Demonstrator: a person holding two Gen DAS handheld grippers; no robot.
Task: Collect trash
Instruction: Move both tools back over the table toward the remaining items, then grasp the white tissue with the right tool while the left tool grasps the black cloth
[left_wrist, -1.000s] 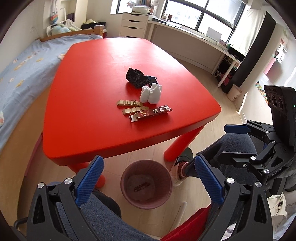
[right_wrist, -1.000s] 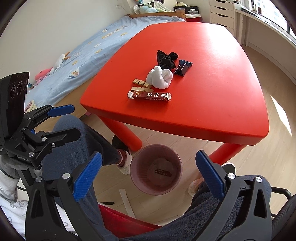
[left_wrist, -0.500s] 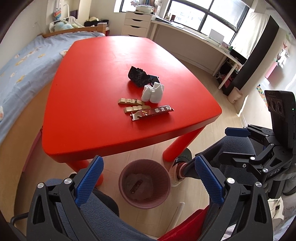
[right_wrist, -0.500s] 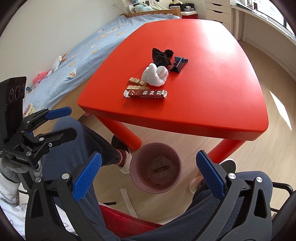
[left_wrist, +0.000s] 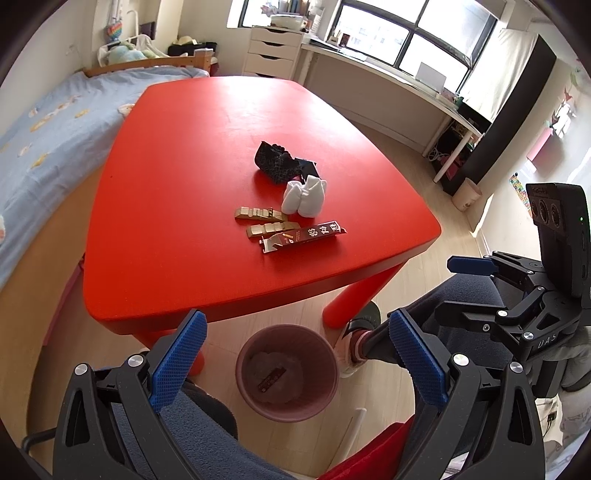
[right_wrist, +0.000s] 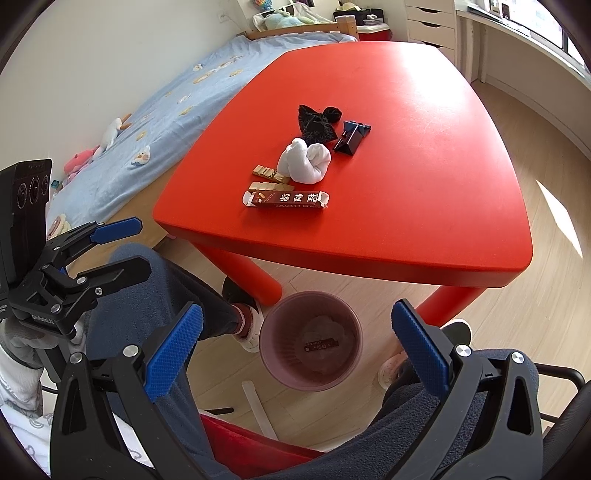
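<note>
The red table (left_wrist: 177, 206) filled most of the room in front of the seated person, bed (left_wrist: 40, 122) to its left, desk under the window (left_wrist: 388, 70) far right. It served as the sorting spot: everything lay bunched in one cluster near the table's near-right part, probably so both tongs could reach without leaning.

The pink bin (left_wrist: 287, 371) stood on the floor just off the near table edge, between the person's knees, likely placed so trash drops straight down. It already held a dark wrapper (right_wrist: 321, 345) and some pale crumpled stuff.

In the cluster, far to near: black sock (left_wrist: 275, 162), black clip (right_wrist: 351, 138) just beside it, white sock (left_wrist: 303, 196), two wooden clothespins (left_wrist: 263, 220), then the dark snack wrapper (left_wrist: 303, 236) nearest the edge, touching one pin. That wrapper looked like the trash left to collect; the rest probably wasn't.

Left tongs (left_wrist: 291, 363) hung low over the person's lap, pointing forward and down toward the bin, jaws spread wide, holding nothing. Right tongs (right_wrist: 295, 352) sat in the same pose on the other side, also wide apart and empty. Neither touched the table.
</note>
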